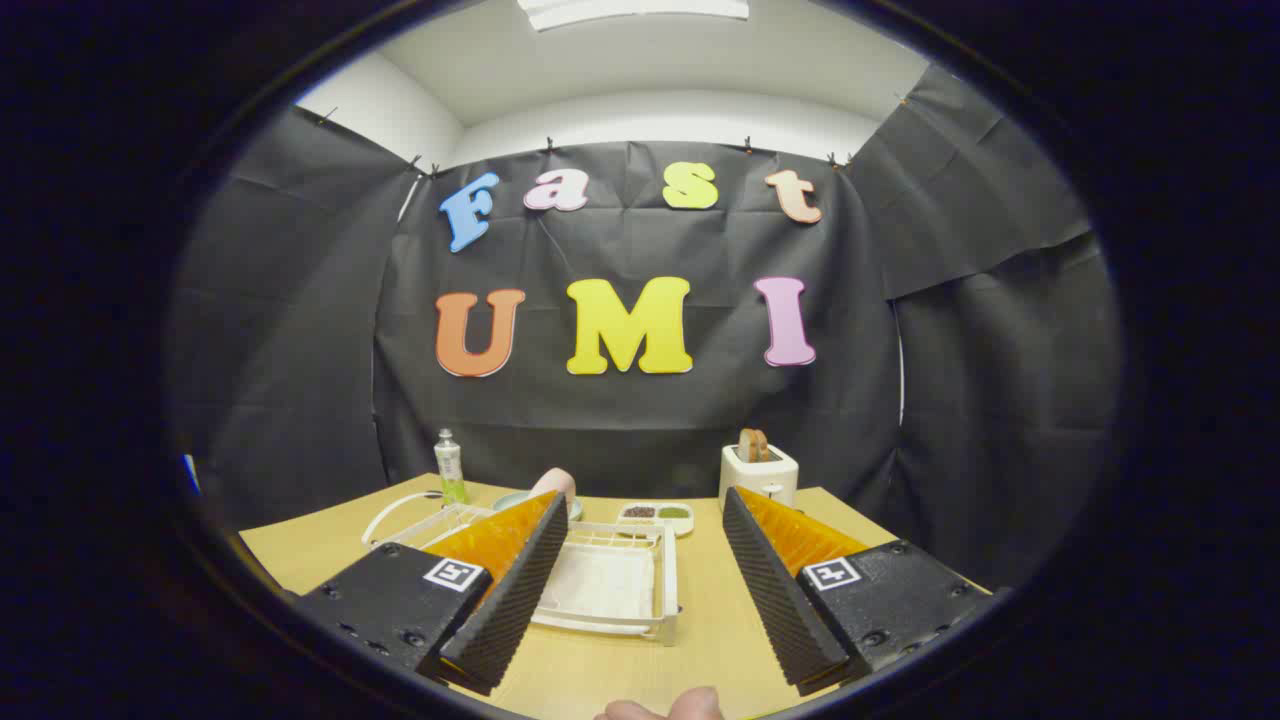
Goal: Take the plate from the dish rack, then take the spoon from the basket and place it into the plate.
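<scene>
Gripper [640,560] released, fingers wide apart w/ nothing between; dish rack [610,590] just ahead, slightly left, plate unclear.

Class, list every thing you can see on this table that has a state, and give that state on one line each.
Tool: open, fingers wide apart, nothing between them.
White wire dish rack: upright on the wooden table, just ahead, partly behind one finger.
White toaster: bread slice standing up out of its slot.
Small clear bottle with green label: upright, capped.
White two-part dish: dark filling in one part, green in the other.
</scene>
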Action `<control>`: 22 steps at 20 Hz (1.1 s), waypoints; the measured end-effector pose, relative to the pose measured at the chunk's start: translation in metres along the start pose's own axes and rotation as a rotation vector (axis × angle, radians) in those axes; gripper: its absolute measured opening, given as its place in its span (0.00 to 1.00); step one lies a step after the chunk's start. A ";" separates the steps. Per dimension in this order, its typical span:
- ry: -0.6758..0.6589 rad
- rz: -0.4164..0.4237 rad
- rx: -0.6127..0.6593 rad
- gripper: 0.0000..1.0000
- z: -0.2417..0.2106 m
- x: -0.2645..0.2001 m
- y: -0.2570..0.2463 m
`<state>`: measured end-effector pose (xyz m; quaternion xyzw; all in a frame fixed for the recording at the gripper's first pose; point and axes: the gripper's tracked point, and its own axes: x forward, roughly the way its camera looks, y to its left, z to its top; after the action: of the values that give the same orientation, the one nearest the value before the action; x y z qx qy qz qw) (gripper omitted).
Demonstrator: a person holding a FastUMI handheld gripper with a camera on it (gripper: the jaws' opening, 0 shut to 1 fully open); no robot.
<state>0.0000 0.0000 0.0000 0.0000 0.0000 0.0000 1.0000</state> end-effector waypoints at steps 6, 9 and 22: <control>-0.028 0.007 -0.031 1.00 0.004 -0.003 0.001; -0.029 0.007 -0.041 1.00 0.005 -0.003 0.001; -0.026 0.048 -0.057 1.00 0.022 0.000 0.011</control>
<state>0.0000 0.0113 0.0216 -0.0283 -0.0132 0.0240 0.9992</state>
